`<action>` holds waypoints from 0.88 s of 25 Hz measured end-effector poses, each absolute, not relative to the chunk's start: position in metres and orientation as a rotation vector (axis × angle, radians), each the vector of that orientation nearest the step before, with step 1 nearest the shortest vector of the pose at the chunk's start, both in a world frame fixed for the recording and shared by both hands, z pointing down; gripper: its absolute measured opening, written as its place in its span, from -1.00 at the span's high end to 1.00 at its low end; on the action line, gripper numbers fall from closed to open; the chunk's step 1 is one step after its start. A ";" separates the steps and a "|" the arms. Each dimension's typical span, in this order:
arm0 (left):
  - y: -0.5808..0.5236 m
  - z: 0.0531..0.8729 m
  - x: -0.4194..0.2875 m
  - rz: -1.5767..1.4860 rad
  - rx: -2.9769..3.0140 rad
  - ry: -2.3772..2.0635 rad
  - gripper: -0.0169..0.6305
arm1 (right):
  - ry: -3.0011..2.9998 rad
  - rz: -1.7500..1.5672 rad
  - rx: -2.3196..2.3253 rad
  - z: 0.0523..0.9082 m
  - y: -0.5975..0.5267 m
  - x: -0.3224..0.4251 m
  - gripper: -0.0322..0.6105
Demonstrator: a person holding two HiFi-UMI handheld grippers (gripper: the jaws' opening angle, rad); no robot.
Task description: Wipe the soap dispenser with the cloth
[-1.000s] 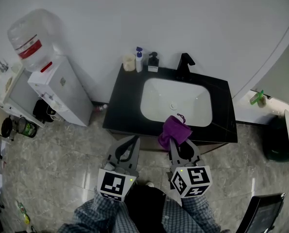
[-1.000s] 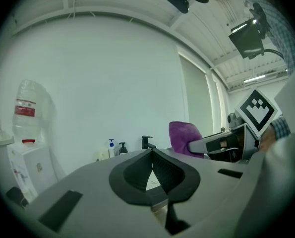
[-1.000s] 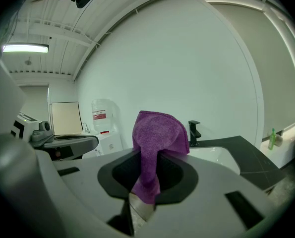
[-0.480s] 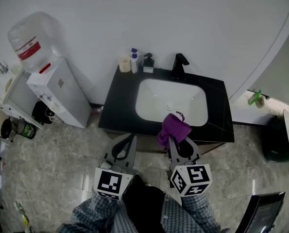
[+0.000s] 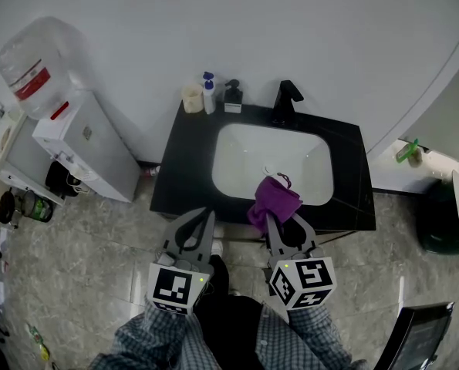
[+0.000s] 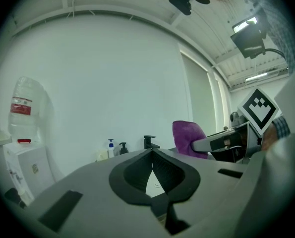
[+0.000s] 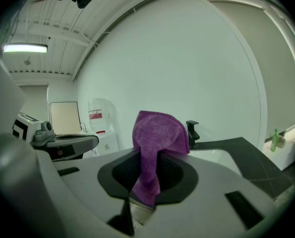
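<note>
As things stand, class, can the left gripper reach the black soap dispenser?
Probably not yet: the left gripper hangs near the front of the counter, while the black soap dispenser stands at its back, by the wall. Nothing blocks the bare counter between them, so stepping closer should do.

your cloth (image 5: 274, 199) is purple. the soap dispenser (image 5: 233, 97) is black, like the tap (image 5: 285, 102) and the desk (image 5: 181, 183) round the white sink (image 5: 271, 163). next to the dispenser are a white bottle (image 5: 208, 95) with a blue pump and a cream cup (image 5: 191, 99). your left gripper (image 5: 207, 216) and right gripper (image 5: 269, 220) are grey, black inside the jaws, with black-and-white marker cubes (image 5: 173, 287). your sleeves (image 5: 148, 349) are blue-and-white check. the floor (image 5: 82, 260) is grey, veined like marble. the water cooler (image 5: 86, 149) is white, its clear jug (image 5: 32, 60) labelled red.
</note>
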State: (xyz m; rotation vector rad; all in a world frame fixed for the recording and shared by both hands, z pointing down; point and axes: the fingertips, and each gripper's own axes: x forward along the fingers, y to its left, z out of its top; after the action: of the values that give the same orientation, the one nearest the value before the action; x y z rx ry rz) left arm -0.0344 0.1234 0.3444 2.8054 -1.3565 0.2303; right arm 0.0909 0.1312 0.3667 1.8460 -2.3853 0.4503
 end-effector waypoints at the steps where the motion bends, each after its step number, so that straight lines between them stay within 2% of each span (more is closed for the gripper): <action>1: 0.113 0.346 -0.035 0.226 2.803 -1.361 0.94 | -2.380 0.450 1.846 0.368 0.121 0.092 0.67; 22: -0.122 0.359 -0.038 0.190 2.809 -1.167 0.94 | -2.211 0.487 1.954 0.367 -0.112 0.093 0.67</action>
State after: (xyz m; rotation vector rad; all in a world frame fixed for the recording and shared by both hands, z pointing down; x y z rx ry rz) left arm -0.0382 -0.1216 0.3588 2.8092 -1.1669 0.1900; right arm 0.0935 -0.1123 0.3674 1.9538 -2.2109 0.4872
